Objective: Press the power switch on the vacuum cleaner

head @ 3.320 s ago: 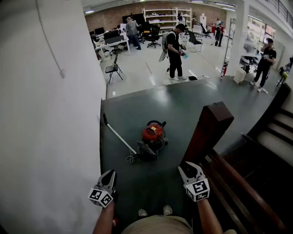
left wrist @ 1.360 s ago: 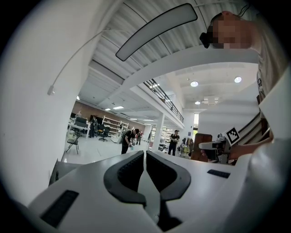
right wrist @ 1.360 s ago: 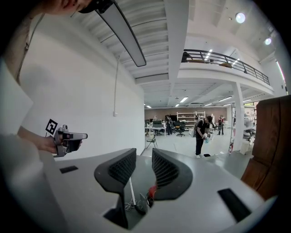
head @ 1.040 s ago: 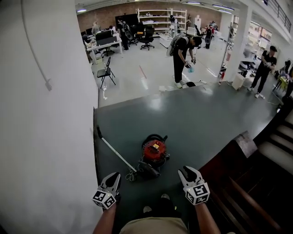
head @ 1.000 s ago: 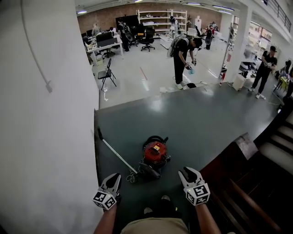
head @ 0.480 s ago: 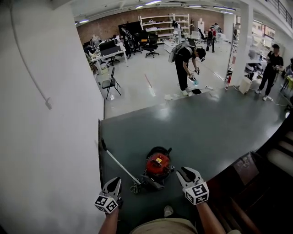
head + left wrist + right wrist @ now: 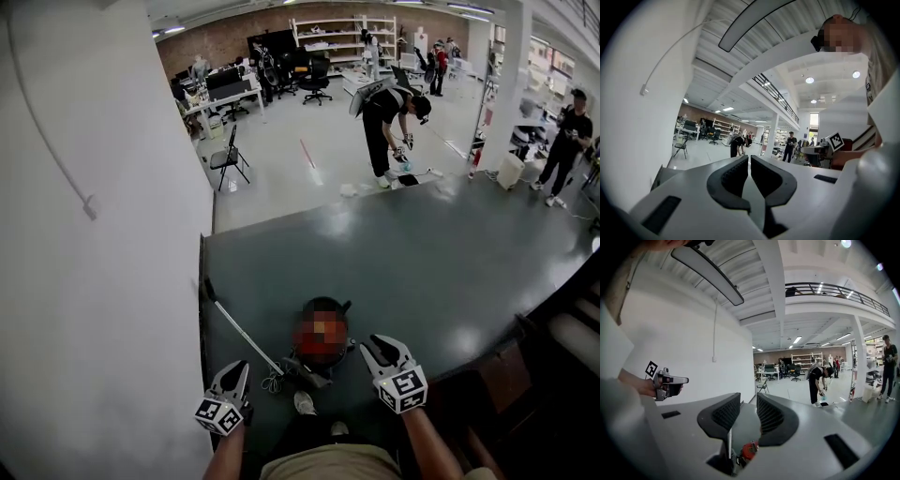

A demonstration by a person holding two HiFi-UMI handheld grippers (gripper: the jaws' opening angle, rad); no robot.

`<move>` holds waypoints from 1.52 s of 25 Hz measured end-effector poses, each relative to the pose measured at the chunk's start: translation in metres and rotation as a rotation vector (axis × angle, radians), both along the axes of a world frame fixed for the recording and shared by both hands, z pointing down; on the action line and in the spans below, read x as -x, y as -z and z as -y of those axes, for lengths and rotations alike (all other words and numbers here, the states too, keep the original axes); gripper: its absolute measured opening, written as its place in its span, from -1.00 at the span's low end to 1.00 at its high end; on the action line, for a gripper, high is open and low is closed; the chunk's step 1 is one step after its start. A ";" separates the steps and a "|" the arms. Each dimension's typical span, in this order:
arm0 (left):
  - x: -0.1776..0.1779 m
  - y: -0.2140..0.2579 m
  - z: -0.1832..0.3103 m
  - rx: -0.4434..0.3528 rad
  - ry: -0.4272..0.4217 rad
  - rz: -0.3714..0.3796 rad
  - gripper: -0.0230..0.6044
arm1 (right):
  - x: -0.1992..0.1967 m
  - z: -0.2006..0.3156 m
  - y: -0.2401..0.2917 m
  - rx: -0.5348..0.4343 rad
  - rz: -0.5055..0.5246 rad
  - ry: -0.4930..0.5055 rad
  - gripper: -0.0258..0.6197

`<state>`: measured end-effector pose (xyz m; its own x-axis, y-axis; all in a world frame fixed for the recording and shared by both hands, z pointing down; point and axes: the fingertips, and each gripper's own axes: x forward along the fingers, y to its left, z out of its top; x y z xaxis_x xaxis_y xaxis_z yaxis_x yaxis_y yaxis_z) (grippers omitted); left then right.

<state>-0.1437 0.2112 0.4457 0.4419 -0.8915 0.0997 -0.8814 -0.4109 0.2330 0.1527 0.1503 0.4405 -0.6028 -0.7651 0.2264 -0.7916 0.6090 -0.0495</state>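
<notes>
vacuum cleaner (image 7: 322, 337) nearer, right gripper (image 7: 377, 343) beside it

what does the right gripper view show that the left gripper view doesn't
Only the right gripper view: the red vacuum cleaner, seen low down through that gripper's open jaws, its wand, and the left gripper off to the left. Only the left gripper view: the right gripper at the right, and the left jaws nearly together with nothing between them. Both: the white wall, the balcony railing and the person bending over in the hall.
</notes>
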 end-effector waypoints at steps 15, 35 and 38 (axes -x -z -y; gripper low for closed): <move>0.005 -0.009 0.159 0.038 -0.079 0.023 -0.91 | 0.015 0.142 -0.025 0.053 -0.012 -0.038 -0.57; 0.011 -0.131 0.317 0.197 -0.282 0.040 -0.91 | 0.070 0.300 -0.184 0.227 -0.233 -0.032 -0.57; 0.011 -0.171 0.334 0.259 -0.275 0.039 -0.90 | 0.081 0.317 -0.238 0.288 -0.260 0.011 -0.57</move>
